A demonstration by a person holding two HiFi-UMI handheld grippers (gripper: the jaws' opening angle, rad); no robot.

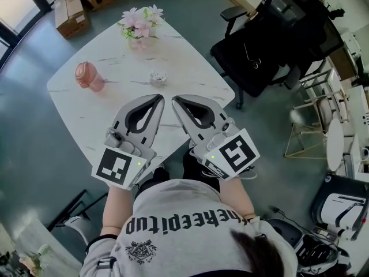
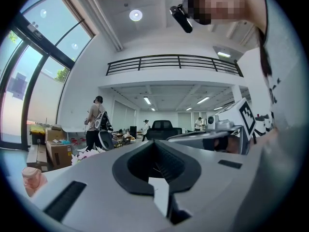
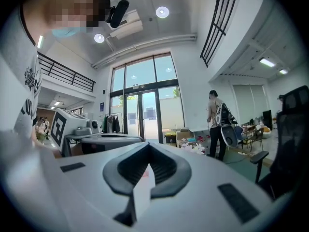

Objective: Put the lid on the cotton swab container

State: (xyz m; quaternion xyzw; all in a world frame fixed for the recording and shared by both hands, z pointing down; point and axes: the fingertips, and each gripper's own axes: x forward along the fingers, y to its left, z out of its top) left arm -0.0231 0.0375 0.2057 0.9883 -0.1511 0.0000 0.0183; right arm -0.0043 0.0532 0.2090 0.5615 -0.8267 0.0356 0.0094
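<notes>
Table (image 1: pixel 196 68): white marble, mostly bare. Flowers (image 1: pixel 140 25) at the far end, pink bottle (image 1: pixel 88 77) on the left. The cotton swab container (image 1: pixel 158 77) is small and round, near the middle, well ahead of both grippers with nothing touching it. Can't make out a separate lid in the head view; too small to tell whether it's on or lying beside.

Left gripper (image 1: pixel 157 98) and right gripper (image 1: pixel 176 100) hover side by side over the near table edge, close to the person's body, tips angled in toward each other. Both sets of jaws are together with nothing between them — each gripper view shows the pads meeting on air.

Judgement: task not started, step in hand is the approach. To do it well:
- Locate the lid first.
- Part one gripper's jaws before reaching it.
- Take it by the rim so it stays flat.
- Steady the container with the other gripper — it looks light and will likely skate on the marble if pressed off-centre.
- Come down square and keep clear of the pink bottle.
</notes>
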